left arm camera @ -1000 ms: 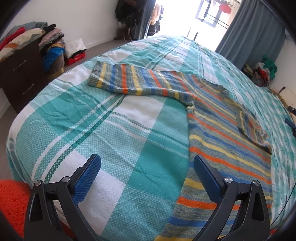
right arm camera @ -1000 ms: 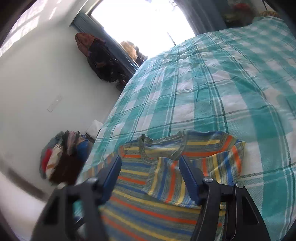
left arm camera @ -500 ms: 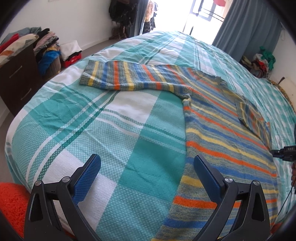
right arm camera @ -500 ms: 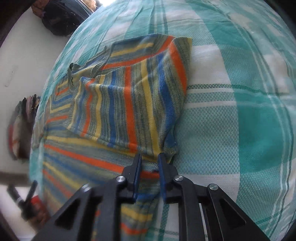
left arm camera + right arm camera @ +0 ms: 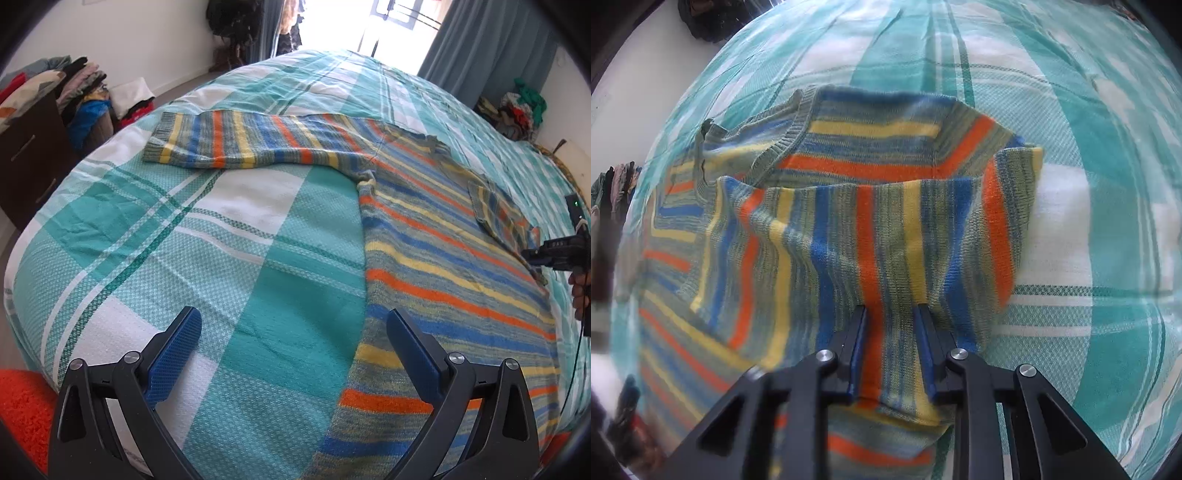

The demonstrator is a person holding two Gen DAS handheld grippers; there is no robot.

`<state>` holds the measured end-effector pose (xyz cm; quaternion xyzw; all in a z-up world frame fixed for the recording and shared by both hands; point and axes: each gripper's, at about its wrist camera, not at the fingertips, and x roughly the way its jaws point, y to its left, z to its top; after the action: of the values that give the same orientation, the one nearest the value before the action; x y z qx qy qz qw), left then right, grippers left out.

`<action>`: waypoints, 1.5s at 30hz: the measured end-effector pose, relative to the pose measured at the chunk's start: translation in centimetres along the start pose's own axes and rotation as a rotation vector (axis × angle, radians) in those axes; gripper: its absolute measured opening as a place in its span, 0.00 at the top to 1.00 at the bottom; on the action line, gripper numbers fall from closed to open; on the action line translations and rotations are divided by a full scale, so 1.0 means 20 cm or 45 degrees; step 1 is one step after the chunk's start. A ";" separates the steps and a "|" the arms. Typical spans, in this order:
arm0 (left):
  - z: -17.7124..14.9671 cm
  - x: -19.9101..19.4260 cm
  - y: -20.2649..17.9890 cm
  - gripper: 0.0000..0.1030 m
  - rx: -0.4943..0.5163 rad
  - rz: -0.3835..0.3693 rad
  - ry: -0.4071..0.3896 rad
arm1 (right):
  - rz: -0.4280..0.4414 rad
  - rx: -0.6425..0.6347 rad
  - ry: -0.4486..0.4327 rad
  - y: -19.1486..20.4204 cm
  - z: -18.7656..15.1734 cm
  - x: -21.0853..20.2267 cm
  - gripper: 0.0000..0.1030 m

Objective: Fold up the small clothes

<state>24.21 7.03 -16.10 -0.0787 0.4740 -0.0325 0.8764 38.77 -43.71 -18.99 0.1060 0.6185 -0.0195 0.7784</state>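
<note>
Sleeve-folding step: the striped sweater [image 5: 443,266] lies flat on the plaid bedspread [image 5: 229,236], right gripper [image 5: 892,332] just reopening over the folded-in sleeve [image 5: 849,236], left gripper [image 5: 293,354] wide apart and empty; next, probably the outstretched sleeve [image 5: 236,142].

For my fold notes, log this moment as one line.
left gripper: open, above bedspread | right gripper: jaws just reopened slightly, folded sleeve between them | striped sweater: other sleeve flat
</note>
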 end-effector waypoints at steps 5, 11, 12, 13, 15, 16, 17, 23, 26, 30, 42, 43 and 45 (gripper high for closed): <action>0.00 0.02 -0.03 0.02 0.038 -0.015 0.017 | 0.024 -0.042 -0.166 0.06 0.10 -0.16 0.75; -0.03 0.05 -0.07 0.02 0.104 0.039 0.027 | 0.016 0.046 -0.110 0.04 0.18 0.08 0.70; -0.04 0.06 -0.07 0.02 0.110 0.045 0.028 | 0.007 0.064 -0.160 0.04 0.19 0.06 0.70; -0.04 0.05 -0.07 0.02 0.113 0.048 0.026 | 0.002 0.081 -0.208 0.04 0.19 0.03 0.70; -0.04 0.05 -0.07 0.02 0.120 0.042 0.025 | 0.034 0.103 -0.325 0.04 0.16 -0.08 0.69; -0.04 0.05 -0.07 0.02 0.122 0.034 0.027 | 0.072 0.102 -0.357 0.04 0.13 -0.13 0.69; -0.04 0.05 -0.08 0.02 0.123 0.026 0.029 | 0.112 0.087 -0.356 0.03 0.09 -0.17 0.68; -0.06 0.03 -0.11 0.02 0.150 0.007 0.023 | 0.102 -0.174 -0.183 0.11 -0.29 -0.22 0.67; -0.08 0.02 -0.13 0.02 0.172 0.016 0.013 | 0.141 -0.207 -0.223 0.11 -0.45 -0.27 0.67; -0.09 0.03 -0.16 0.02 0.202 0.040 -0.009 | 0.100 -0.411 -0.336 0.31 -0.51 -0.33 0.66; -0.07 0.05 -0.12 0.02 0.147 0.030 0.017 | -0.022 -0.690 -0.307 0.76 -0.29 0.02 0.97; -0.06 0.05 -0.11 0.02 0.140 0.026 0.023 | 0.001 -0.712 -0.277 0.77 -0.31 0.02 0.97; -0.06 0.05 -0.11 0.02 0.136 0.024 0.029 | 0.091 -0.745 -0.177 0.77 -0.32 0.02 0.91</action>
<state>23.91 4.64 -17.24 -0.0271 0.4824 -0.0502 0.8741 35.23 -27.41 -18.56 -0.1027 0.5390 0.1799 0.8164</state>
